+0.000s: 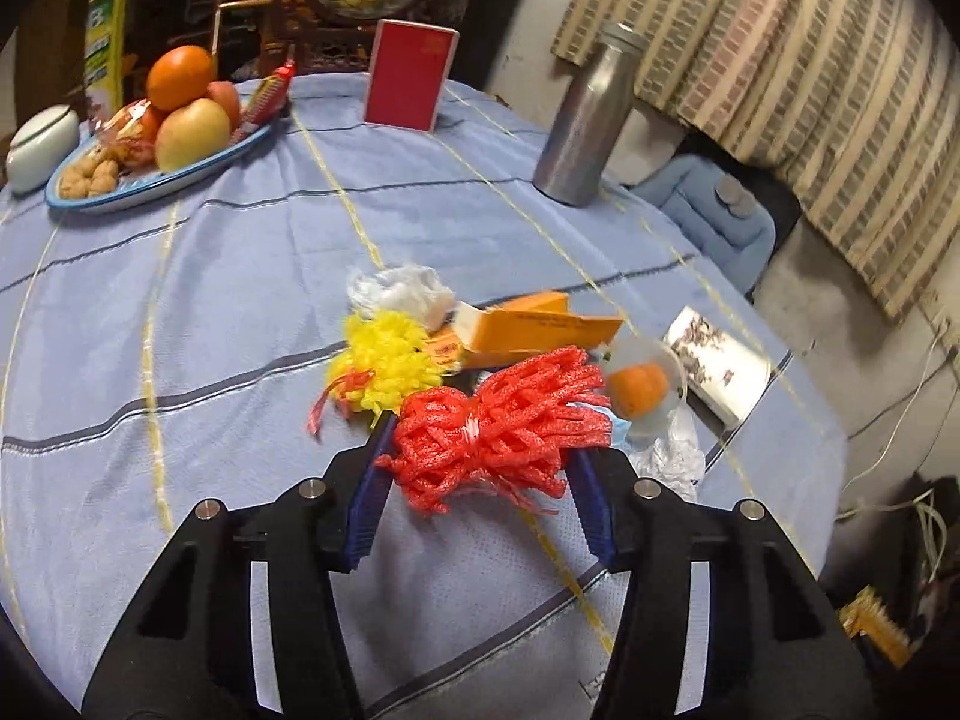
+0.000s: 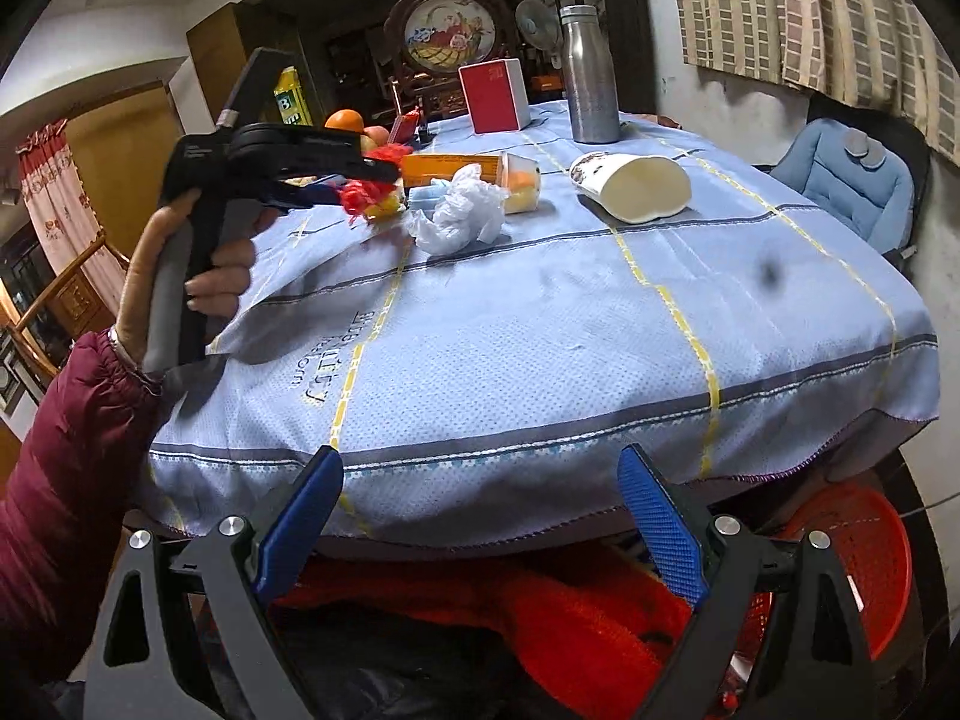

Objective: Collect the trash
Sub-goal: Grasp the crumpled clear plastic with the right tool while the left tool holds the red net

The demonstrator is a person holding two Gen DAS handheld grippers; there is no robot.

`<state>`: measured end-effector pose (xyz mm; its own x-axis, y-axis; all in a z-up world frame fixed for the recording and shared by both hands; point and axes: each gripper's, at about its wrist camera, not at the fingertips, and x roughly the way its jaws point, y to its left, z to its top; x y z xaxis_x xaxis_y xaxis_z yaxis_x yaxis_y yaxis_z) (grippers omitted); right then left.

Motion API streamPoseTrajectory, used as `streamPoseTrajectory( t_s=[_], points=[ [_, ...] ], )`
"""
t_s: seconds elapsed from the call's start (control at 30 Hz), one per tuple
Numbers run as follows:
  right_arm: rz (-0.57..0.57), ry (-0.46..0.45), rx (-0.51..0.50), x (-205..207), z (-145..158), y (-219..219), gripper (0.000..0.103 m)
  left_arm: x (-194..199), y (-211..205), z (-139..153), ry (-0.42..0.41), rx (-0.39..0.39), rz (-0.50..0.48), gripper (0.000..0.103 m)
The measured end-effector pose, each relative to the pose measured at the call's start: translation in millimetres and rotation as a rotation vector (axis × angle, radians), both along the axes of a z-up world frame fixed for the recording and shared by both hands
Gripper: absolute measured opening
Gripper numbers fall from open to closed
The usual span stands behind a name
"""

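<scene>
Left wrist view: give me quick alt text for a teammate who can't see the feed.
The left gripper is shut on a red foam fruit net just above a blue tablecloth. Just beyond lie a yellow foam net, crumpled white plastic, an orange carton and a fruit cup. A fruit plate, red box and steel bottle stand farther back.

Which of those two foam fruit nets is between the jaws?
The red foam net, bunched between the left gripper's blue jaws. The yellow foam net lies farther off on the tablecloth, beside the orange box.
</scene>
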<state>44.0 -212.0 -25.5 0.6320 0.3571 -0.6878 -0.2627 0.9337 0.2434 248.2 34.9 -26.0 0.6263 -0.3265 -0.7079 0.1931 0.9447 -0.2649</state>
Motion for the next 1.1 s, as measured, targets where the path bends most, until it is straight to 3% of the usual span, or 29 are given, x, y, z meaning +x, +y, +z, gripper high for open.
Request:
streamPoseTrajectory(
  t_s=[0.27,0.53,0.77,0.83,0.93,1.1],
  points=[
    [0.024,-0.030,0.006,31,12,14,0.091,6,19,-9,0.051,0.009,0.105,0.054],
    [0.043,0.005,0.003,134,24,56,0.091,11,20,-20,0.088,0.052,0.141,0.054],
    [0.037,0.115,0.053,193,8,72,0.069,16,23,-25,0.120,0.056,0.159,0.056],
    [0.027,0.117,0.009,197,7,77,0.065,17,22,-26,0.121,0.059,0.161,0.056],
    [0.016,0.138,-0.031,201,1,80,0.032,16,18,-27,0.116,0.084,0.156,0.057],
    [-0.021,0.159,0.024,203,-2,67,0.028,17,18,-28,0.127,0.095,0.156,0.061]
  ],
)
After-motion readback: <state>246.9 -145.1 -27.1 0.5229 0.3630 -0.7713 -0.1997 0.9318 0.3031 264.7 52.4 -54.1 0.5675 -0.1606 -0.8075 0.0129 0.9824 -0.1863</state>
